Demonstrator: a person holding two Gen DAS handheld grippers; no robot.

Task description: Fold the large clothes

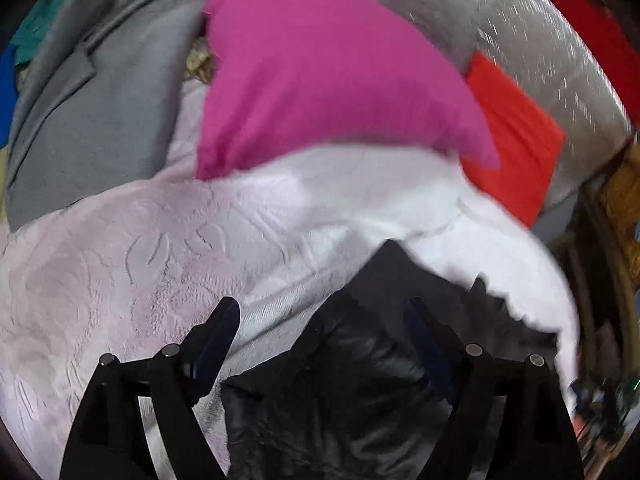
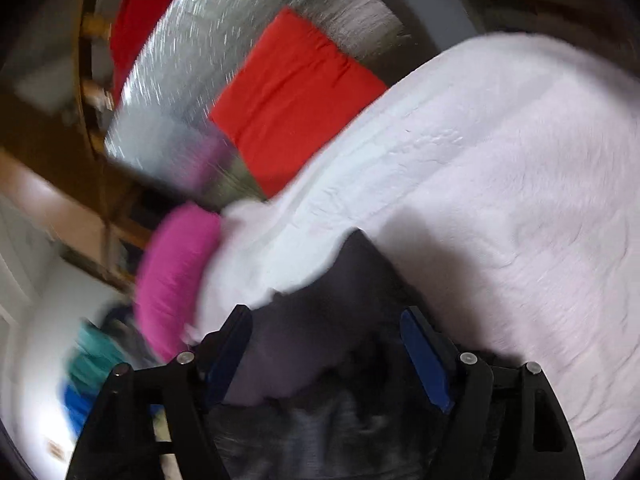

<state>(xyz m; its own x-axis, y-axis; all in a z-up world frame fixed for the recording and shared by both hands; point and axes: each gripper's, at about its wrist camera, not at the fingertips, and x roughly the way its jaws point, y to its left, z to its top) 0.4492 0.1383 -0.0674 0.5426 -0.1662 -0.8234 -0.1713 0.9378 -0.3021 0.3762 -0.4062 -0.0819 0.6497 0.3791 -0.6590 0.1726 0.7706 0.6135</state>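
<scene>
Both the left gripper (image 1: 322, 316) and right gripper (image 2: 326, 328) are gaping wide over crinkly black cloth (image 1: 360, 380) lying on a bumpy white blanket (image 1: 140, 260).

Left gripper (image 1: 320, 344) fingers spread above a dark garment (image 1: 360, 380) — seemingly untouched — on pale bedding (image 1: 140, 260).

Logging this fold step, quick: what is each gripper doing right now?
Left gripper: open, dark garment between its fingers, ungripped.
Right gripper: open, same garment beneath, not held.

Home bedroom, quilted white bedspread (image 1: 160, 264), pink pillow (image 1: 320, 80), clothes pile (image 1: 88, 92)
</scene>
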